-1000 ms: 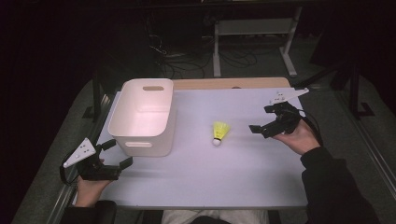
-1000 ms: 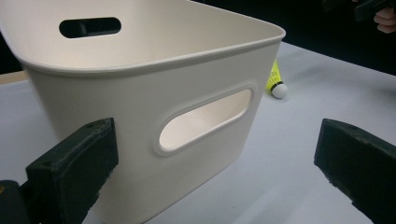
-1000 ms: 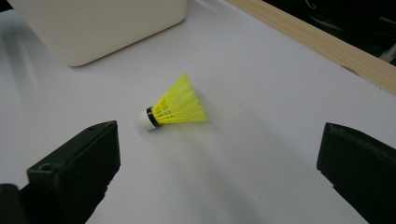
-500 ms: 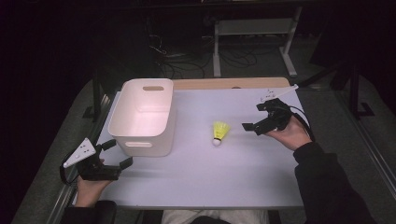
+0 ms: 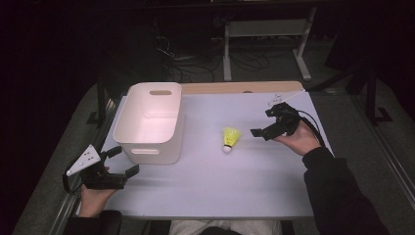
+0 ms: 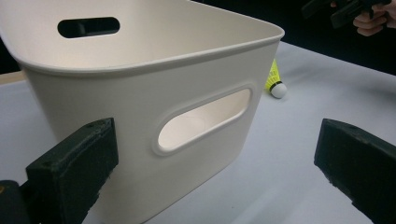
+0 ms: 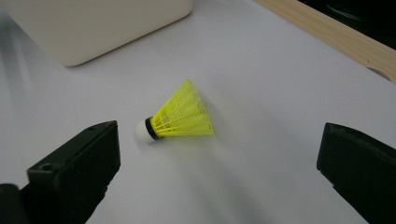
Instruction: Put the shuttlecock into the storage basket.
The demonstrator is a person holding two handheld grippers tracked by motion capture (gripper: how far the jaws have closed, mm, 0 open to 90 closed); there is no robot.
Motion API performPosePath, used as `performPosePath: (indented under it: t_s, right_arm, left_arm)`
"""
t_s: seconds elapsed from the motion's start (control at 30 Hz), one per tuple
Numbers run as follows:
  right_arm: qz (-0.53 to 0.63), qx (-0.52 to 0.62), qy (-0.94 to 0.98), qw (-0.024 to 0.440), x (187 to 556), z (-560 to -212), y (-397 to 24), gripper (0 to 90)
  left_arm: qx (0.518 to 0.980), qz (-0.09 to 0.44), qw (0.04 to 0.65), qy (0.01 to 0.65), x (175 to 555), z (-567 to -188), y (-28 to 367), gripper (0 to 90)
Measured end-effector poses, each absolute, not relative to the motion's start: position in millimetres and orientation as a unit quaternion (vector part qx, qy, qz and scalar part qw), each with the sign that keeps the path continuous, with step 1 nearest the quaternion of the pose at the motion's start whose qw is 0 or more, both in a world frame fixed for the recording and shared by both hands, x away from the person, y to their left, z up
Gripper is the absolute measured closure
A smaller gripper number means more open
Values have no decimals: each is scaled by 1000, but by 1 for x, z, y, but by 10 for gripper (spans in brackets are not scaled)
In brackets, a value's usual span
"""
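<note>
A yellow shuttlecock (image 5: pixel 230 138) with a white cork lies on its side in the middle of the pale table (image 5: pixel 220 181); it also lies ahead of the right gripper's jaws (image 7: pixel 180 115) and beyond the bin (image 6: pixel 275 81). My right gripper (image 5: pixel 262 131) hovers open just right of it, jaws wide apart and empty. A white plastic bin (image 5: pixel 149 122) with handle slots stands empty at the left. My left gripper (image 5: pixel 120 161) rests open at the front left, close before the bin's near wall (image 6: pixel 154 121).
A wooden strip (image 5: pixel 240 87) runs along the table's far edge. Beyond it are cables and a metal stand (image 5: pixel 264 44) on the dark floor. A rail (image 5: pixel 68 210) borders the table's left side.
The right gripper has moved left and slightly toward the far side, closing in on the shuttlecock. The left gripper, bin and shuttlecock have stayed put.
</note>
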State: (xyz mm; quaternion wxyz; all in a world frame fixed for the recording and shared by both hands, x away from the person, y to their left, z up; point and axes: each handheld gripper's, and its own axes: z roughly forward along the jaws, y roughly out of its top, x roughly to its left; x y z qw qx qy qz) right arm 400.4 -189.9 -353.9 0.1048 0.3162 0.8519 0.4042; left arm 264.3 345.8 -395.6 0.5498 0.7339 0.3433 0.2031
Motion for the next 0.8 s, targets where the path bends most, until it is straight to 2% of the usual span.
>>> performPosePath:
  t_s: [0.8]
  right_arm:
    - [394, 336, 851, 88, 424, -374, -186, 0]
  left_arm:
    - [734, 202, 550, 343, 264, -396, 346, 0]
